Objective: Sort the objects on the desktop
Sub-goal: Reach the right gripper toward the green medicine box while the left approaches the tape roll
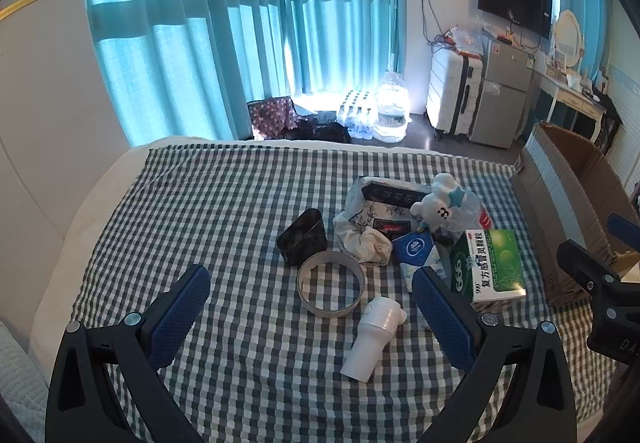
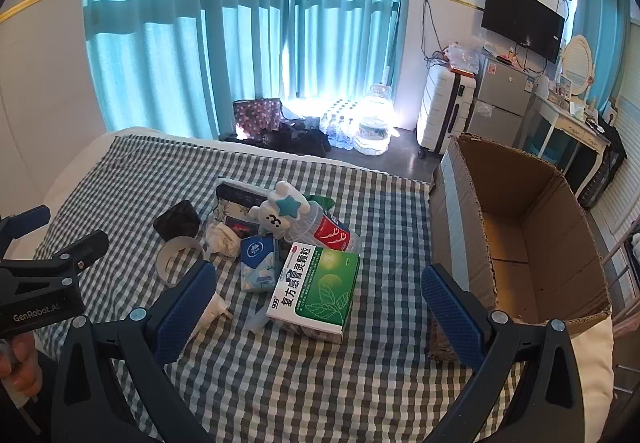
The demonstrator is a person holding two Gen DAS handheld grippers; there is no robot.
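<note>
Your left tongs (image 1: 312,317) stand wide open and empty, hovering over the checked cloth (image 1: 224,203) on the bed, with the white cup-shaped piece (image 1: 374,339) and the metal ring (image 1: 331,283) lying between the pads. Your right tongs (image 2: 320,309) are just as wide and hold nothing; the green medicine box (image 2: 316,289) lies between its fingers. Behind it sit the tissue pack (image 2: 259,263), the white plush toy (image 2: 280,211), a red-labelled bottle (image 2: 332,233) and a black container (image 2: 177,225), all bunched together. The cardboard box (image 2: 520,203) to the right looks empty, so sorting has apparently not begun; every item remains to be moved.
</note>
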